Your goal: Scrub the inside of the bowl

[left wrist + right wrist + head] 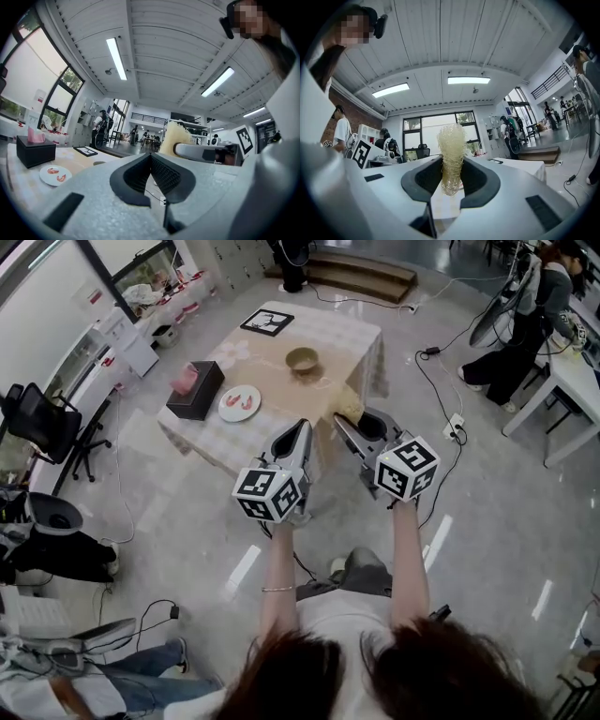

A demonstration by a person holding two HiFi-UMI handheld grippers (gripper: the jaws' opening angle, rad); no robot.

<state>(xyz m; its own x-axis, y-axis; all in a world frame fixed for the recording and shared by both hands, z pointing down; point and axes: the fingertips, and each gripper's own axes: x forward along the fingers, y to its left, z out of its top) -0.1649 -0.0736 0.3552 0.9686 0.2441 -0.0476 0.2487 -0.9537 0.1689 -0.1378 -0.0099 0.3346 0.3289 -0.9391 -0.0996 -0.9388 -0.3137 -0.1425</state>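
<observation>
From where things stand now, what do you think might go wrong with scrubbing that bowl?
1. The right gripper pinches only the lower end of the mesh scrubber. It looks soft, so it may fold or slip out when pressed into the bowl.
2. The bowl stands loose on the tablecloth, and the left gripper is shut and empty. Scrubbed unheld, the bowl could slide or drag the cloth and the plate.

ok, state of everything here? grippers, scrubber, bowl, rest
Left gripper: fingers shut, empty.
Right gripper: shut on the scrubber.
Scrubber: held upright, sticking out past the fingers.
Bowl: upright on the table, untouched.
Plate: on the table, red bits on it.
Tissue box: pink tissue sticking out.
</observation>
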